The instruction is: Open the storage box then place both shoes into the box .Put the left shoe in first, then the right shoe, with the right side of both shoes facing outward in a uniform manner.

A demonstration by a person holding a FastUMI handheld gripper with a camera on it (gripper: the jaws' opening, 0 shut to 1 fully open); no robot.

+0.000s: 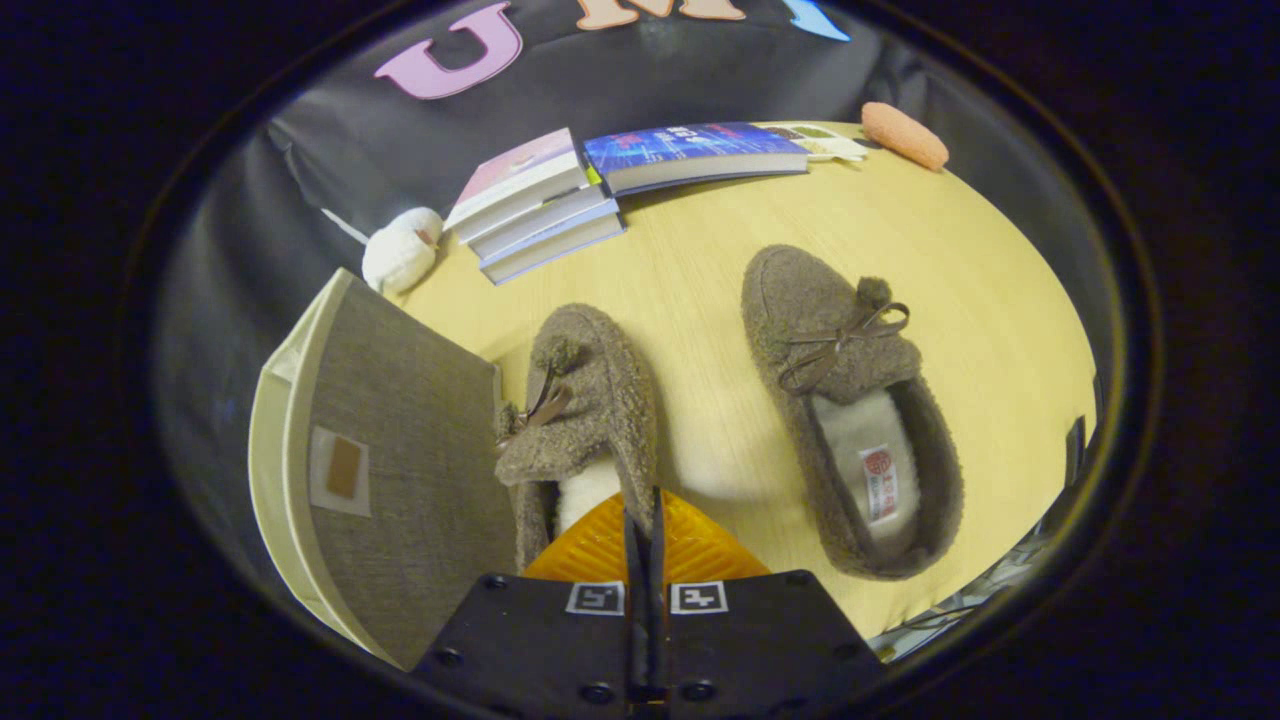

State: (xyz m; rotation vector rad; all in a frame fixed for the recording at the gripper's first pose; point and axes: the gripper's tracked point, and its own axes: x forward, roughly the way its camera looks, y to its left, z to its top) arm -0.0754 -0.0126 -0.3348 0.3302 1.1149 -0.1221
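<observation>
Two brown fuzzy slippers with bows and white lining are over the light wooden table (690,260). My gripper (643,505) is shut on the collar of one slipper (590,390), pinching its side wall between the fingers. That slipper looks tilted, toe pointing away, right beside the storage box. The other slipper (850,400) lies flat on the table ahead to the right, toe away, opening facing up. The storage box (268,440) stands left of the fingers, its grey fabric lid (400,450) raised open and a pale inner wall showing behind it.
A stack of books (535,210) and one flat blue book (695,155) lie at the table's far side. A white plush toy (400,250) sits beyond the box. An orange oblong object (905,135) rests at the far right corner.
</observation>
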